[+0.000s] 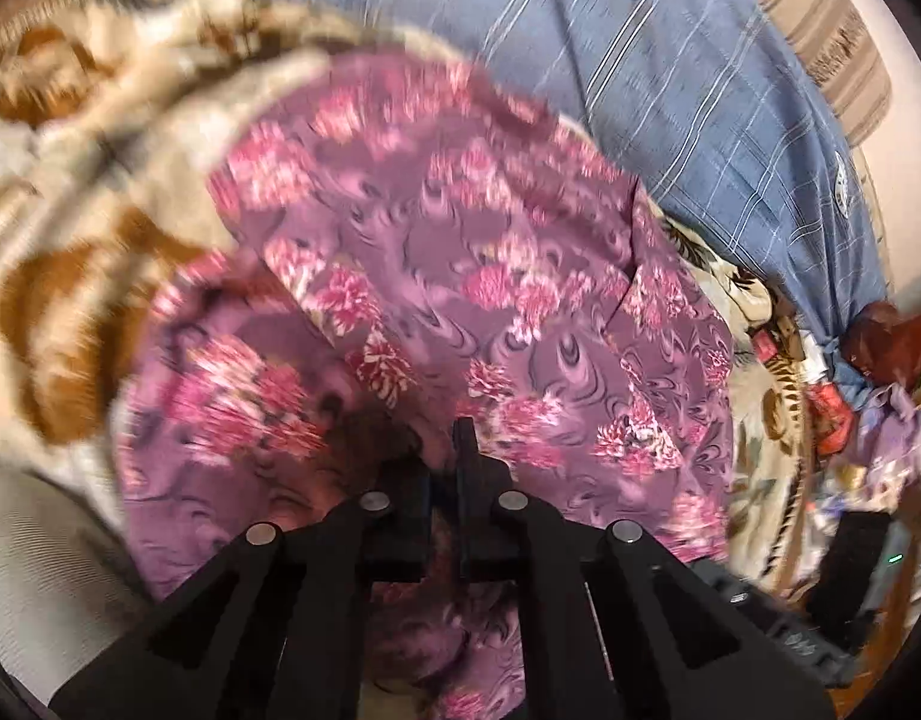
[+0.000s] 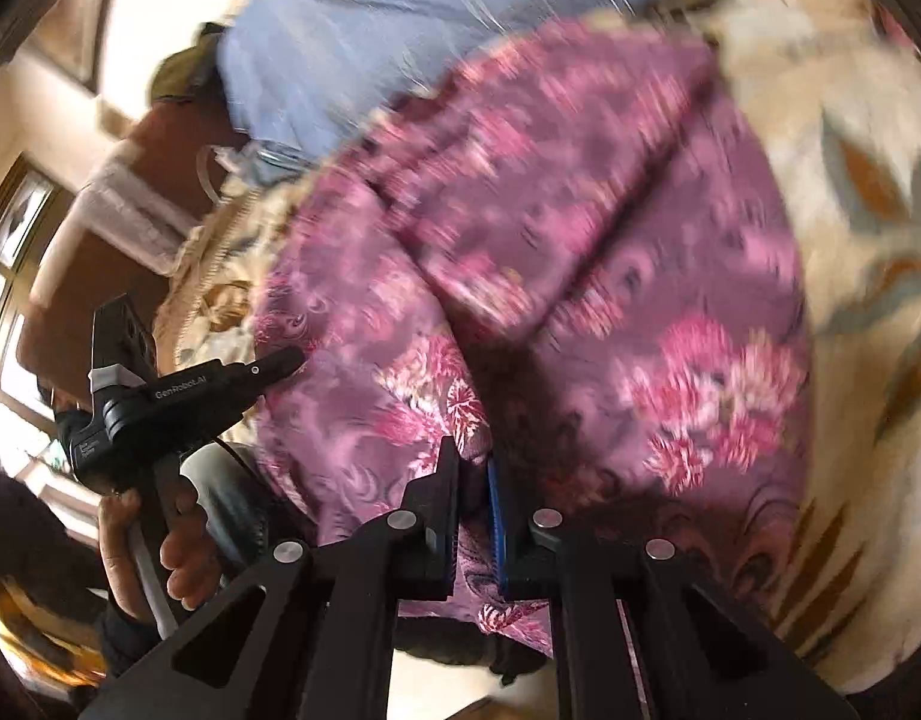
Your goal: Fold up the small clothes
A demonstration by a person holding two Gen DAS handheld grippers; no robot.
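A small purple garment with pink flowers [image 1: 460,276] fills the left wrist view, lifted over the blanket. My left gripper [image 1: 445,450] is shut on its near edge. The same garment [image 2: 580,276] fills the right wrist view, with a fold across its middle. My right gripper [image 2: 472,474] is shut on its lower edge, cloth between the blue pads [image 2: 496,516]. The left gripper's body [image 2: 178,402], held in a hand, shows at the left of the right wrist view, its tip at the garment's edge. Both views are motion-blurred.
A cream blanket with brown and grey leaf print [image 1: 70,192] lies under the garment and also shows at the right [image 2: 868,252]. A blue striped cloth [image 1: 670,90] lies behind. More clothes [image 1: 868,396] are piled at the right edge.
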